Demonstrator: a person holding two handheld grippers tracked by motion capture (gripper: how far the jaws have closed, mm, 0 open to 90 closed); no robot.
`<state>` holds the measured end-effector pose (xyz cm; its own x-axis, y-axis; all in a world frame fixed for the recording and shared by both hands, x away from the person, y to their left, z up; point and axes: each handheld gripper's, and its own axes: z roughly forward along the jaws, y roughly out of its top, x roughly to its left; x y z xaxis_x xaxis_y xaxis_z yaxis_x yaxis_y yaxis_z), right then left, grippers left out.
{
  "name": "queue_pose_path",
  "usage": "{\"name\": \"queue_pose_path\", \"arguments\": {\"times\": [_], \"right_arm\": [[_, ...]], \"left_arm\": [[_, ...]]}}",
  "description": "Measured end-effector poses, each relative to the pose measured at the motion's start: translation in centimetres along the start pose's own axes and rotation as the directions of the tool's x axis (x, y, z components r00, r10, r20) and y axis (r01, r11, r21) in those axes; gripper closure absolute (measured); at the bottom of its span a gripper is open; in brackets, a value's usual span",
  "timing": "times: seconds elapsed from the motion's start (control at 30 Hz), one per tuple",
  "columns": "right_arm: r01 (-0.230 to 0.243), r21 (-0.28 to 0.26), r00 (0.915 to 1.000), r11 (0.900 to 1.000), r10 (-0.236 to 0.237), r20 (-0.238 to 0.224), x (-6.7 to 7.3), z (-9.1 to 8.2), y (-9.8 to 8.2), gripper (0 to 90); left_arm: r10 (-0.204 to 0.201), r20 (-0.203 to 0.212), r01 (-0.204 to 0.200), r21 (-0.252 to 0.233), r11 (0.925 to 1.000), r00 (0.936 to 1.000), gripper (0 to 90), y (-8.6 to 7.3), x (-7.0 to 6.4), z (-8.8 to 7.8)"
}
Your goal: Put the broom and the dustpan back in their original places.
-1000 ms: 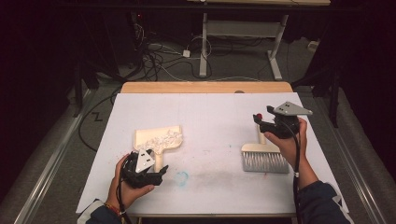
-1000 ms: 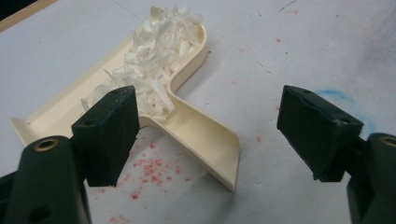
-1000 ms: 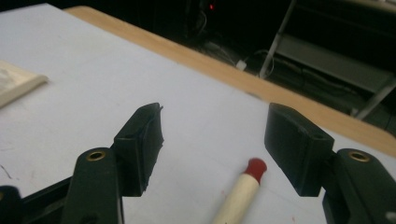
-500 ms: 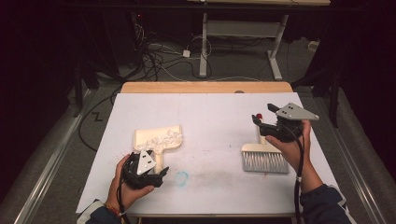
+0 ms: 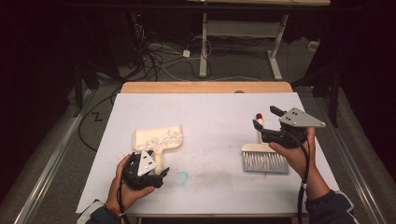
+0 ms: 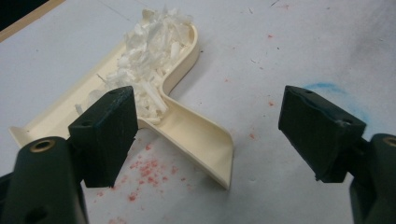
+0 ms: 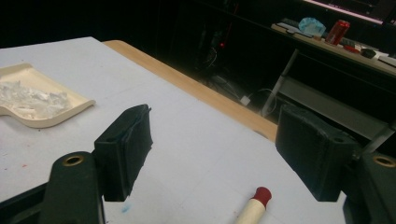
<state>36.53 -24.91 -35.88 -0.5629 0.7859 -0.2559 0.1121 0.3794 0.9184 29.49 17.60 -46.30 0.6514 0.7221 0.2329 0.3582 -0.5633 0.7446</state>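
cream dustpan (image 5: pixel 156 138) heaped with white shreds (paper, perhaps) lies flat, well left of the brush (image 5: pixel 263 157).

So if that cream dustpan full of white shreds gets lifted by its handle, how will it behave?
The dustpan looks like stiff moulded plastic, probably light. The heaped white shreds lie loose near its open edge, so tilting would likely spill them.
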Motion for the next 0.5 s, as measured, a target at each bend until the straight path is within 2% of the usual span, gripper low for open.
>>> {"name": "queue_pose_path", "arguments": {"times": [0.1, 0.23, 0.33, 0.5], "right_arm": [[0.008, -0.008, 1.0, 1.0, -0.008, 0.004, 0.3, -0.3, 0.1, 23.3], [0.008, 0.009, 0.9996, 1.0, -0.008, 0.029, 0.7, -0.6, 0.2, 21.1], [0.009, 0.011, 0.9999, 1.0, -0.009, 0.009, 0.9, -0.9, 0.1, 21.1], [0.016, 0.009, 0.9998, 1.0, -0.016, 0.015, 1.1, -1.5, -0.2, 20.1]], "left_arm": [[-0.002, 0.0, 0.002, 0.001, 1.0, 1.0, 19.7, 0.0, 0.0, 0.0], [-0.002, -0.003, 0.002, 0.0, 1.0, 1.0, 19.7, 0.1, 0.1, -0.1], [-0.003, -0.009, 0.003, -0.009, 1.0, 1.0, 19.7, 0.1, 0.1, -0.3], [-0.001, -0.008, 0.001, -0.011, 0.9999, 1.0, 19.7, 0.1, 0.1, -0.4]]}}
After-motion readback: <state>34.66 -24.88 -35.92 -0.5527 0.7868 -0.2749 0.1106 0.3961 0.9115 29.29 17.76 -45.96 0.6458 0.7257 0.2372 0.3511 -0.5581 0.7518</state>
